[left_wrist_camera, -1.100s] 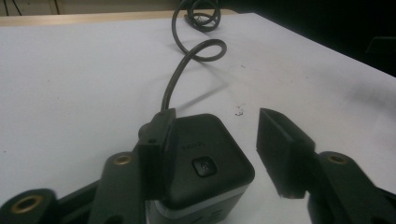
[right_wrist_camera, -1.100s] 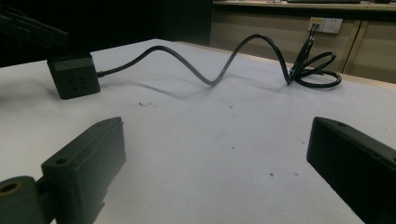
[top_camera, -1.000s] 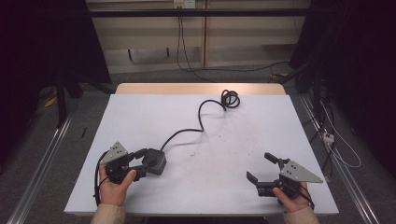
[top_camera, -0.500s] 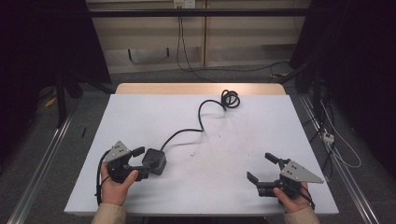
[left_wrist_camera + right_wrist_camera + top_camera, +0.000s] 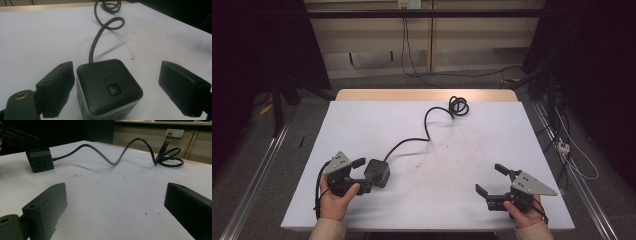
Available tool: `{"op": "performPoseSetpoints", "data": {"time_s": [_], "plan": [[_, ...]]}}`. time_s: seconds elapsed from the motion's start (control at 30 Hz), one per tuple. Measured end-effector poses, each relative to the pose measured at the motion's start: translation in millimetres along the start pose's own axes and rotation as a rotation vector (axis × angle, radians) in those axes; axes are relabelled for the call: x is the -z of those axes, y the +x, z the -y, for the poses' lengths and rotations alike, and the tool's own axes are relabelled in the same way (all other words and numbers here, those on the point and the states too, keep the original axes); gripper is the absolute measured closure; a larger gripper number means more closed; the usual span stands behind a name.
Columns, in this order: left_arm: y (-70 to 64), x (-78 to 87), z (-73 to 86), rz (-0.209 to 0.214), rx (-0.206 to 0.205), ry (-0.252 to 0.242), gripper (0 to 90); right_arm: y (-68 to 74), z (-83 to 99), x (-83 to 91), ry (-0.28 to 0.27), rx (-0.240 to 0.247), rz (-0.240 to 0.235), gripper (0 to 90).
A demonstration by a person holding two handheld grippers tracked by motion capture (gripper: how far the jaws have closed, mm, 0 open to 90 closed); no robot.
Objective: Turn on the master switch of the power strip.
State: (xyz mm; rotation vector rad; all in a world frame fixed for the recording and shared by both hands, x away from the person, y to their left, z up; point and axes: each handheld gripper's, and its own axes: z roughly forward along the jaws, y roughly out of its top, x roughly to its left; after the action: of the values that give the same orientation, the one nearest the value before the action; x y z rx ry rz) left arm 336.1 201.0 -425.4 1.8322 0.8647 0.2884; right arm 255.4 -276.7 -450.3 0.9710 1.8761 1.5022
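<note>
left gripper has crept up on cube power socket vs a second ago, jaws spread wide, straddling cube, nothing squeezed yet, so guessing grab comes next

right gripper parked at table's 5 o'clock, jaws apart, holding nothing, same spot as before

cube sits at table's 8 o'clock: dark grey, rounded corners, small button on top, outlet holes on side

black cord snakes off toward 12 o'clock, ends in loose coil near far edge
</note>
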Motion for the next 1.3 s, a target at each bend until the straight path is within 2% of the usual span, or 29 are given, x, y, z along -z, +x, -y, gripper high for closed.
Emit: {"op": "performPoseSetpoints", "data": {"time_s": [0.6, 1.3], "plan": [[4.4, 3.9, 0.4, -0.011, -0.005, -0.006, 11.7, 0.3, -0.1, 0.0, 0.0, 0.0, -0.002, 4.0], [14.7, 15.8, 3.2, -0.023, -0.003, -0.026, 8.7, 0.1, -0.2, 0.0, -0.001, -0.003, -0.001, 4.1]]}}
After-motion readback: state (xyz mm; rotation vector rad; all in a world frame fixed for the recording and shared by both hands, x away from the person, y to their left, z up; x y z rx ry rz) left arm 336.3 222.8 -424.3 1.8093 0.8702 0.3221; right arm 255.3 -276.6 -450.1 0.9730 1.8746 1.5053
